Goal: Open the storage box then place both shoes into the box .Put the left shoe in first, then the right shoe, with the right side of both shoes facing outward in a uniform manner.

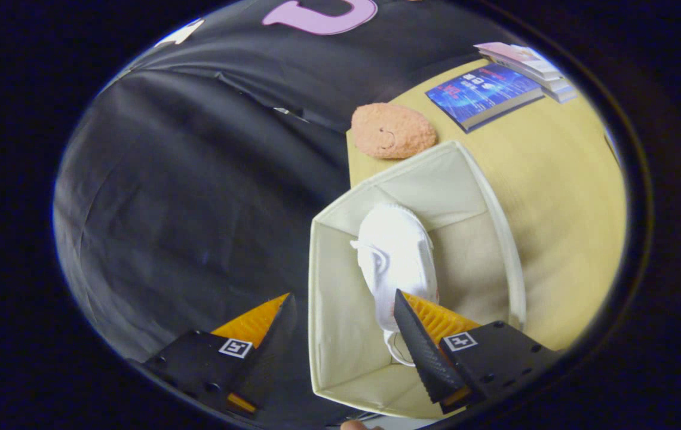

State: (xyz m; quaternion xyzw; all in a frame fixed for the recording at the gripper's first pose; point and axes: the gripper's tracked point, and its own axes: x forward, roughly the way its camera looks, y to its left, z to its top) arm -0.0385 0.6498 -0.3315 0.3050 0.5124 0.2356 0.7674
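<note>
- Furthest left I have the booth's black cloth wall [197,179], creased, and the left finger of my gripper [340,313] hangs in front of it, off the side of the table.
- The fingers [421,352] are spread wide apart with nothing pinched between them.
- Between the fingers I see the near left wall of the cream fabric storage box [340,322], which is open at the top.
- Inside the box lies one white shoe [397,257], toe toward the far corner, heel and pull loop nearest me. The right finger overlaps the heel end; I cannot tell whether it touches.
- Beyond the box, at the table's far edge, sits a fuzzy orange plush [393,130], just beside the box's far rim.
- Right of that, a blue-covered book [484,92] lies flat, with a small stack of books [531,65] past it.
- The pale wooden table [561,197] runs along the box's right side.
</note>
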